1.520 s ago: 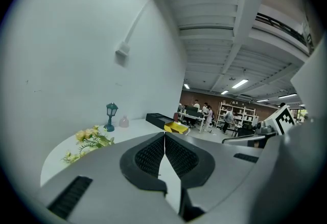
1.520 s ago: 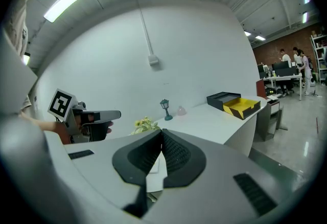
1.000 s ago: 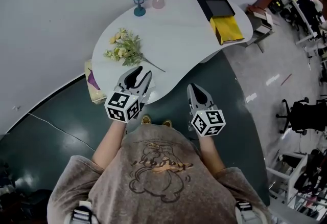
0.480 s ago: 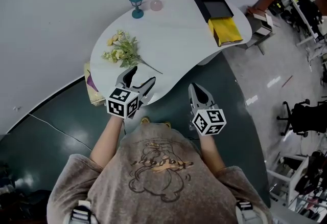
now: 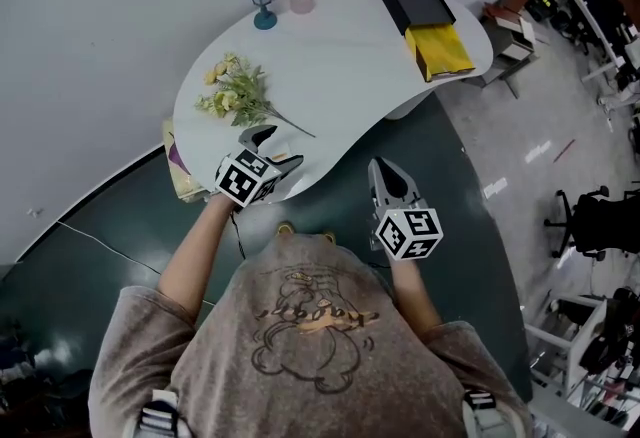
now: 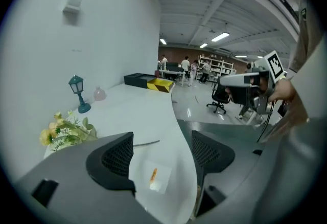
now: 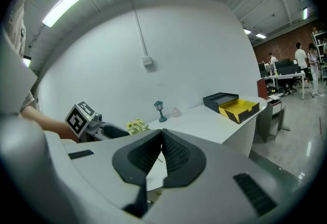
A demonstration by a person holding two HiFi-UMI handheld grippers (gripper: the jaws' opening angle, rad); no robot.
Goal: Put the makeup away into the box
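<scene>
The jaws of the left gripper point(image 6: 162, 154) have just been opened and are held wide apart. A small makeup sachet point(image 6: 156, 177) is framed in the gap between them but not touched by either pad. It lies flat on the white bench point(image 6: 138, 110), just on the near side of the flower sprig point(image 6: 64, 133) and close to the bench edge. The orange stick inside is laid with its long axis roughly along the gripper's own line. Which end leads is too small to tell.

The reach for the first pick is judged to be in hand. Next, the jaws need to be lowered around the sachet and closed. The box point(image 5: 428, 21) stands well beyond the flower sprig, at the far end. The right gripper point(image 7: 161, 154) is held back with jaws pressed together, empty.
</scene>
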